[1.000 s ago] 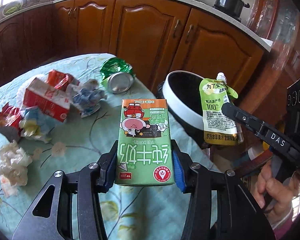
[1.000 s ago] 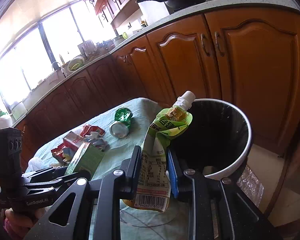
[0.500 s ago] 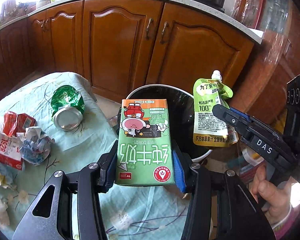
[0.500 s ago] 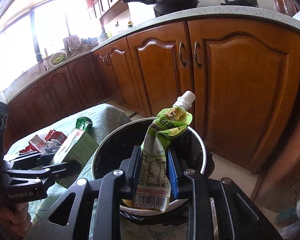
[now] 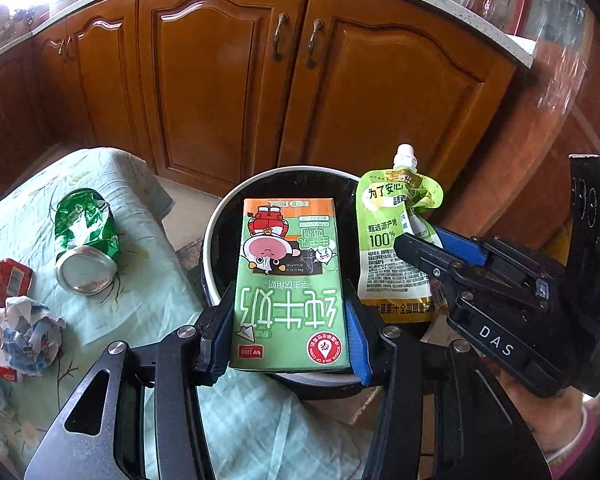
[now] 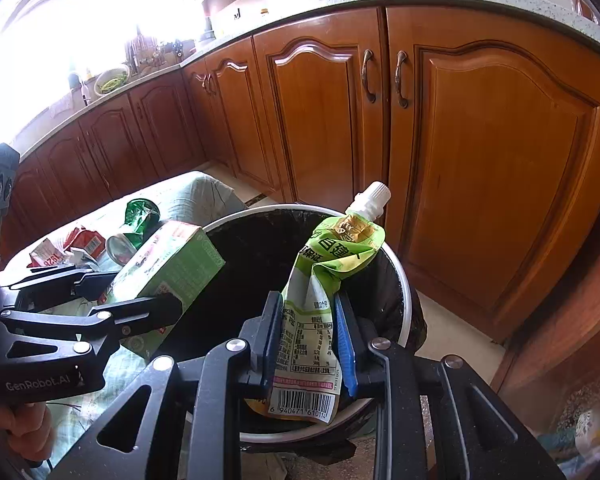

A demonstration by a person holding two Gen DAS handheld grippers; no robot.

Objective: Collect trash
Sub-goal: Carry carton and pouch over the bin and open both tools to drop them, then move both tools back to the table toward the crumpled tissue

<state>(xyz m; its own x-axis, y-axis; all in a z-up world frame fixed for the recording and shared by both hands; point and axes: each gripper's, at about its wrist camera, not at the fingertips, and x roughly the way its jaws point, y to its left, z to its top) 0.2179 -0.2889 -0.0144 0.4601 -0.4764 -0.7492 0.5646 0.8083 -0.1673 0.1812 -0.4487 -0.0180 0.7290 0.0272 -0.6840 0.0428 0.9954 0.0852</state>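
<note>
My left gripper is shut on a green milk carton and holds it over the near rim of the bin, a round white-rimmed bin with a black liner. The carton also shows in the right wrist view. My right gripper is shut on a green juice pouch with a white spout, held over the bin. The pouch shows in the left wrist view, right of the carton.
A crushed green can, crumpled paper and a red wrapper lie on the pale green tablecloth left of the bin. Wooden cabinet doors stand just behind the bin.
Both grippers have moved right from over the table to over the bin, each still holding its item. The table trash has slid to the left of the view.
</note>
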